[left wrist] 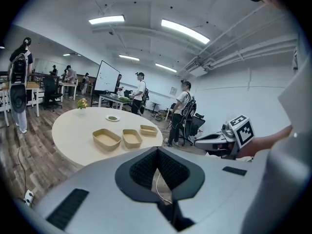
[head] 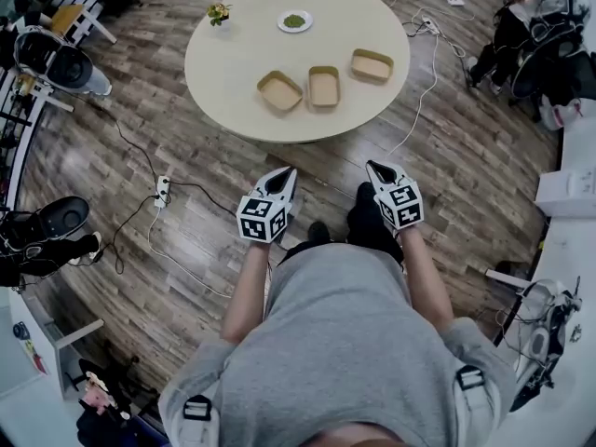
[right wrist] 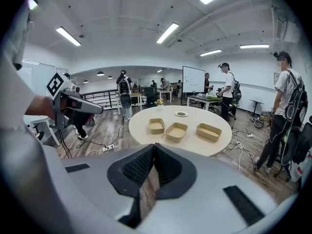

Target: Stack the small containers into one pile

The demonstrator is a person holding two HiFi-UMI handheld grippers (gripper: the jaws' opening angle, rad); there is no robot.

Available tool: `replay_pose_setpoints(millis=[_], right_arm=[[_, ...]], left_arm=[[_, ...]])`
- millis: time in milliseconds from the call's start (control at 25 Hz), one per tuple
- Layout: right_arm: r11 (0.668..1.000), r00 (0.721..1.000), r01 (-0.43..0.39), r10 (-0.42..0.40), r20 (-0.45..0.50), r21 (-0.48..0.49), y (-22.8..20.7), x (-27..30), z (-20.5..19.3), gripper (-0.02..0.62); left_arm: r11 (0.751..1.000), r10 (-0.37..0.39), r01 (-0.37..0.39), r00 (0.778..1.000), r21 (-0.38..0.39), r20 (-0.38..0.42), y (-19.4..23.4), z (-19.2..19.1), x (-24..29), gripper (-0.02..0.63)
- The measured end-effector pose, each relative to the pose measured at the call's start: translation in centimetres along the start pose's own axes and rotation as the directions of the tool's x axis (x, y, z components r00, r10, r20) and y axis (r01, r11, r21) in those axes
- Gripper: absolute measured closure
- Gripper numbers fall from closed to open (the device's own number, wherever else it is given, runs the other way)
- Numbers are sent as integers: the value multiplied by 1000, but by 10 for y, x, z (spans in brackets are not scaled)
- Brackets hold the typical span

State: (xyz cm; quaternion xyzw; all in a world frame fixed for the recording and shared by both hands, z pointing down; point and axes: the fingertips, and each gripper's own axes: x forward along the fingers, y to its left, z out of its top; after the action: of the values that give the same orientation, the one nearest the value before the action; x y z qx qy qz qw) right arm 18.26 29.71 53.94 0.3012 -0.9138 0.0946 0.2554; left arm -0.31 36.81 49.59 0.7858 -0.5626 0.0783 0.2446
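Three shallow tan containers lie side by side, apart, on the round cream table (head: 233,54): the left one (head: 280,91), the middle one (head: 324,87) and the right one (head: 372,65). Both grippers hang over the wooden floor, short of the table's near edge and far from the containers. My left gripper (head: 285,170) is shut with nothing in it; its jaws meet at the tip (left wrist: 157,149), and the containers (left wrist: 106,139) show beyond it. My right gripper (head: 372,166) is likewise shut and empty (right wrist: 154,145), with the containers (right wrist: 176,131) ahead of it.
A small plate of green stuff (head: 294,21) and a little flower pot (head: 219,13) stand at the table's far side. Cables and a power strip (head: 162,189) lie on the floor at left; a white cable (head: 424,82) runs at right. People stand behind the table (left wrist: 140,89).
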Motion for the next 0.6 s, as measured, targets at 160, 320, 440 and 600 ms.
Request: replay_pose_setpoints(millis=[160,320,440,600], right_arm=[[999,1000,11,-11,-2,35,-7,3,-6,589],[999,1000,-1,1,-3,37,-13,15,0,589],[1000,1000,-16,15,6,24,-13,26,10,589],[998,999,-39,39,-9,39,-14,46,15,589]], left_arm=[[1000,7,-7,1000,-5,-5,3,0,2,591],[1000,28,-28,1000,-7,-6,13,5,4,591],[999,41,-41,999,-17,-11,21,5,7,591],[998,55,-56,998,-39,-28,32,3,8,591]])
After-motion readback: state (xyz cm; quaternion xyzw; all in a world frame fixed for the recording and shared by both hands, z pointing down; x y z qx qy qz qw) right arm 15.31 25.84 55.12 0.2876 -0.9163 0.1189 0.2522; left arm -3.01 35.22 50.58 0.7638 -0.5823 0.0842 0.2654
